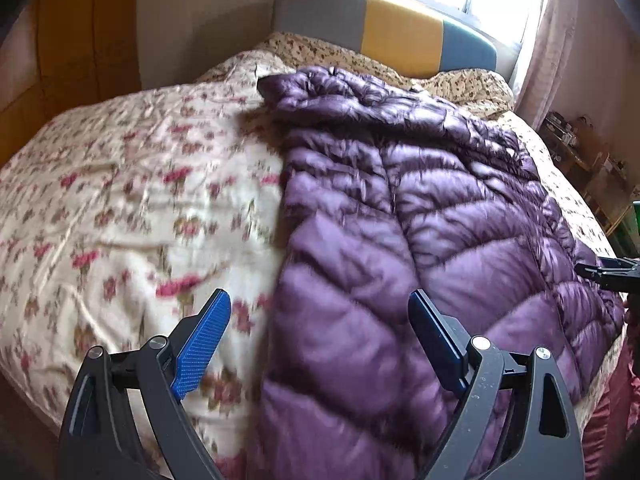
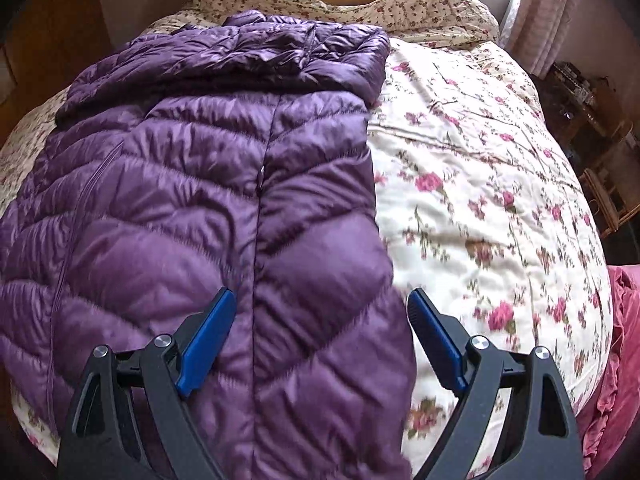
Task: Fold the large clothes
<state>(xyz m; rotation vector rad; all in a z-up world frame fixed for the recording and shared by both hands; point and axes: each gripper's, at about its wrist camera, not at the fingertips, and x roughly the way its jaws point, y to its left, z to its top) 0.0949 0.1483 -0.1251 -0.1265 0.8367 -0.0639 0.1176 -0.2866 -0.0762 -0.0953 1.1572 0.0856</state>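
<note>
Ahead of both tongs spreads the wide bed with its cream, rose-printed quilted cover [image 1: 120, 208], and on it lies the long, glossy purple quilted down coat [image 2: 192, 208], already narrowed into a lengthwise strip with its hood end farthest away. The left tongs [image 1: 320, 336] hang with jaws spread wide over the coat's left edge, holding nothing; the right tongs [image 2: 322, 332] stand just as wide over its right edge — also empty. To fold well, I judge each should bite the near hem corner deeply, through all slippery layers, then carry both corners evenly toward the hood, keeping the edges lined up.
</note>
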